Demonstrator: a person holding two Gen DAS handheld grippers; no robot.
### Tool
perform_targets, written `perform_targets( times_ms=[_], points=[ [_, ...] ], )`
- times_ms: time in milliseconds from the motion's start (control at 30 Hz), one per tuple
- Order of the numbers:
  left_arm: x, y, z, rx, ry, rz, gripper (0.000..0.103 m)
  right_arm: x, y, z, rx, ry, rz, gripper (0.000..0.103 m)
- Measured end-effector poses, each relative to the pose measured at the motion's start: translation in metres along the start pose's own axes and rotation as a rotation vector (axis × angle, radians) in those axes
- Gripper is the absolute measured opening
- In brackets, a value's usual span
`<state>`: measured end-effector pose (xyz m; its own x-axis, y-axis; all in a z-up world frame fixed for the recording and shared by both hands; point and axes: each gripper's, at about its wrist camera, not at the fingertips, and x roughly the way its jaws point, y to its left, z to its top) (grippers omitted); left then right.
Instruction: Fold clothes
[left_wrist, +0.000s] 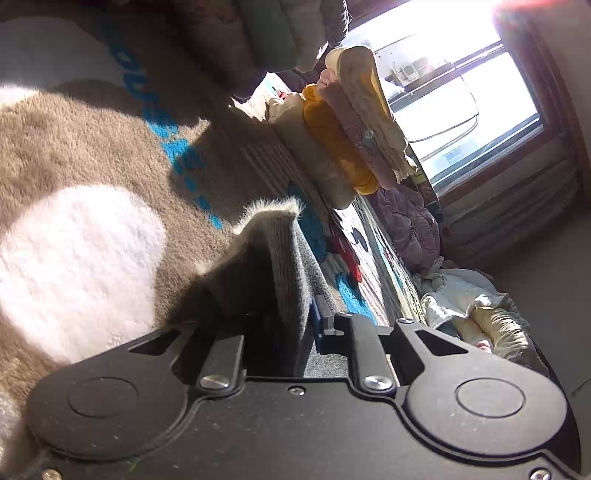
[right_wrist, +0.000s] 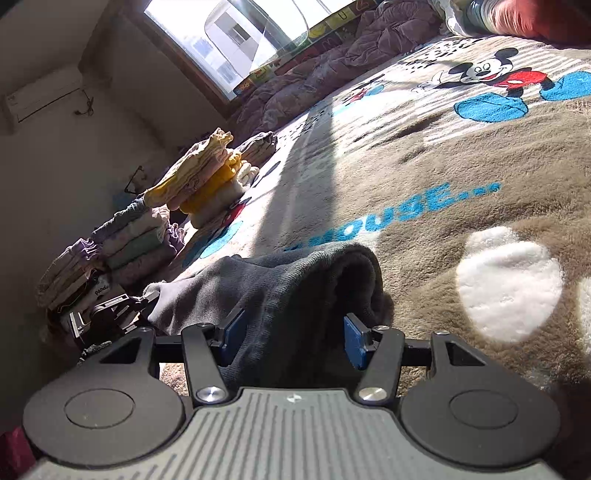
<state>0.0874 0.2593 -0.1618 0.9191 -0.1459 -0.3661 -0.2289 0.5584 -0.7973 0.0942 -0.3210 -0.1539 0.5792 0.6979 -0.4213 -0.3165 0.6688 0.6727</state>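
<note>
Left hand-held gripper (left_wrist: 295, 325) pads buried in grey garment (left_wrist: 273, 266)

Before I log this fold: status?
Left gripper shut on dark grey knit garment. Right gripper open around it. Nothing blocking.

Blanketed bed (right_wrist: 424, 155), grey garment (right_wrist: 295, 280), folded stacks (right_wrist: 207, 177)

A sunlit bedroom. A brown fleece Mickey Mouse blanket (right_wrist: 461, 155) covers the bed. At eleven o'clock in the right wrist view, a bright window (right_wrist: 236, 40) with a dark wooden frame; at nine o'clock, a wall-mounted air conditioner (right_wrist: 40, 96) on a plain beige wall (right_wrist: 55, 177).
</note>
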Motion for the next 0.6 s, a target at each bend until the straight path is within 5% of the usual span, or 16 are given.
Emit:
perform_targets(
  times_ms=[167, 400, 600],
  points=[
    [0.000, -0.001, -0.001, 0.008, -0.004, 0.006, 0.016, 0.018, -0.018, -0.008, 0.184, 0.080, 0.078, 0.056],
    [0.000, -0.003, -0.002, 0.015, -0.008, 0.013, 0.016, 0.020, -0.047, -0.015, 0.475, -0.010, 0.202, 0.055],
    [0.000, -0.003, -0.002, 0.013, -0.009, 0.011, 0.016, 0.023, -0.069, -0.032, 0.703, -0.083, 0.286, 0.032]
  ],
)
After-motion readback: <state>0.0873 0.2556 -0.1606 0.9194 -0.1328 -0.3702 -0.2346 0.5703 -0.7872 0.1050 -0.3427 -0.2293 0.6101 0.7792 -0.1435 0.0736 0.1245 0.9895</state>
